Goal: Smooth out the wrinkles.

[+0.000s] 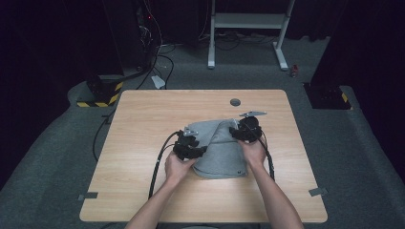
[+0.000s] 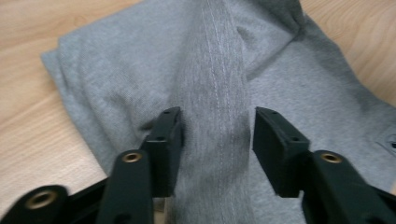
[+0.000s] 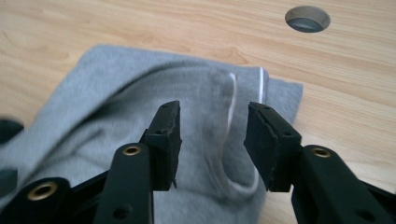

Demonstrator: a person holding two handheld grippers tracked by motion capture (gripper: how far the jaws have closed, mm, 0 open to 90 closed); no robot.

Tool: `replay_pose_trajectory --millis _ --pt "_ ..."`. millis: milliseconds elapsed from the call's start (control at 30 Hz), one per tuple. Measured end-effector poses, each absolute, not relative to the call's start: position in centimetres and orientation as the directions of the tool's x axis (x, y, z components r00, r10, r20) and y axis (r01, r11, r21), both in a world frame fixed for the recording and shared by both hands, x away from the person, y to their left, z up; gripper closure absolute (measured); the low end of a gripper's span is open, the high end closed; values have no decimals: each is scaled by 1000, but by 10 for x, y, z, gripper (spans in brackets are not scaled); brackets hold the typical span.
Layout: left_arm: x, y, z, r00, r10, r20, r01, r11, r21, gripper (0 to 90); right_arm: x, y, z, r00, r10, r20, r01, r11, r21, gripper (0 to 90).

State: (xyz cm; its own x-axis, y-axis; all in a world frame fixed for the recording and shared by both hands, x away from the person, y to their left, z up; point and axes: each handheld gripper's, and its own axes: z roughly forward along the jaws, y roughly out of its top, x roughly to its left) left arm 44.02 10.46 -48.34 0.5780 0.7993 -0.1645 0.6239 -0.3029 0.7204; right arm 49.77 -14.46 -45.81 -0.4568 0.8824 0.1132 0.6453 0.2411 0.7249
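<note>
- Two forearms come in from the bottom edge of the high view, each hand holding a black gripper over a grey garment (image 1: 217, 150) that lies crumpled near the middle of the wooden table (image 1: 143, 124).
- Grey knit cloth is folded over itself, with a raised ridge running from the near edge toward the far edge; a line of stitching runs along that ridge in the left gripper view.
- At the garment's left edge sits the left gripper (image 2: 217, 140). Its jaws stand apart, one on each side of the stitched ridge; the left pad lies against the fabric, the right pad shows a gap, so the cloth is between them but not pinched.
- At the garment's far right corner sits the right gripper (image 3: 212, 140). Its jaws also stand apart above a fold with a thin pale cord (image 3: 232, 107) looping across it; neither pad presses on the cloth.
- Beyond the garment, a round grey cable hole (image 3: 307, 18) sits in the tabletop near its far edge.
- Around the table is grey carpet, with a white metal frame (image 1: 248, 28) standing behind it.
</note>
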Motion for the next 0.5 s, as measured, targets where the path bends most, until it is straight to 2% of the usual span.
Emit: replay_pose_trajectory --millis 67,133,167,300,500 --pt "441 107 -484 578 800 -161 627 -309 715 617 502 -142 -460 -467 875 130 653 241 718 636" --pt "441 107 -485 580 798 -164 628 -310 714 690 505 -139 -463 -488 865 113 657 280 700 776" --pt "442 108 -485 591 791 -156 620 -323 715 734 505 -138 -464 -493 863 107 653 286 701 817" --pt "440 110 -484 599 785 -157 619 -330 713 830 497 -140 -461 -515 852 91 630 305 714 842" --pt "434 113 -480 645 741 -189 600 -336 726 852 472 -152 -455 -562 824 73 575 326 750 840"
